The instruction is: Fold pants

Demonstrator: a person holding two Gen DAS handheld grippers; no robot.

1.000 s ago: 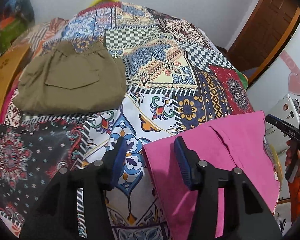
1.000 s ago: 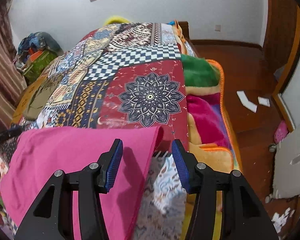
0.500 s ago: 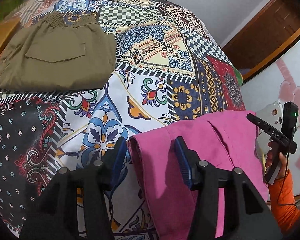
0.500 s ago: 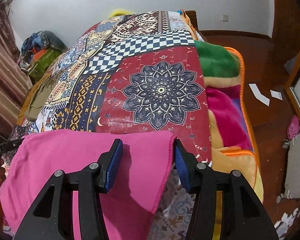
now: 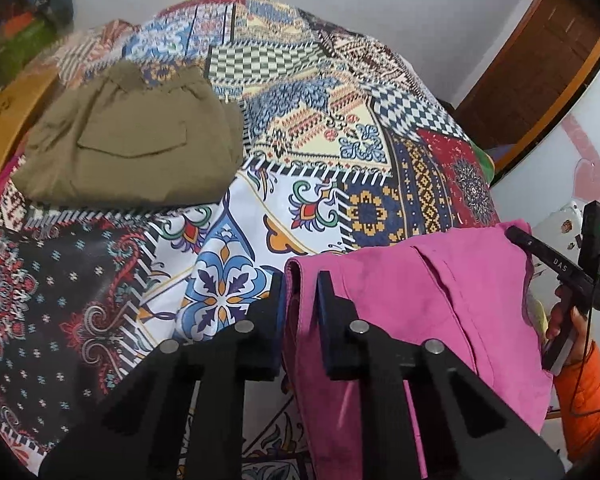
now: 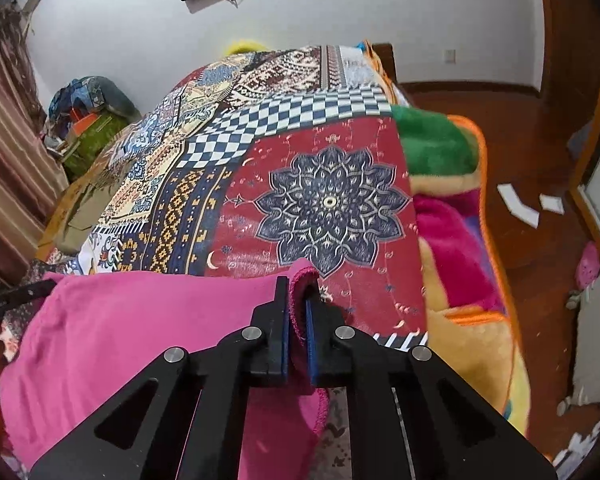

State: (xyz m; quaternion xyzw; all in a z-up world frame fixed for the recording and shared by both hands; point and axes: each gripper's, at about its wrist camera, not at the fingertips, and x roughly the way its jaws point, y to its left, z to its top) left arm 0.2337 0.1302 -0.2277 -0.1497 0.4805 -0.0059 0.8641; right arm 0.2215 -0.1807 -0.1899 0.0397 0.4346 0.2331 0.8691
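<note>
Pink pants lie at the near edge of a bed with a patchwork cover. My left gripper is shut on the pants' left corner, with a fold of cloth pinched between the jaws. My right gripper is shut on the pants' right corner. It also shows in the left wrist view at the far right end of the pants, held by a hand in an orange sleeve.
Folded olive pants lie at the far left of the bed. A fleece blanket hangs off the bed's right side over a wooden floor. Clutter sits by the wall at left.
Both grippers went from open around the pink pants' corners to shut on them. The left corner is bunched up and slightly raised.
</note>
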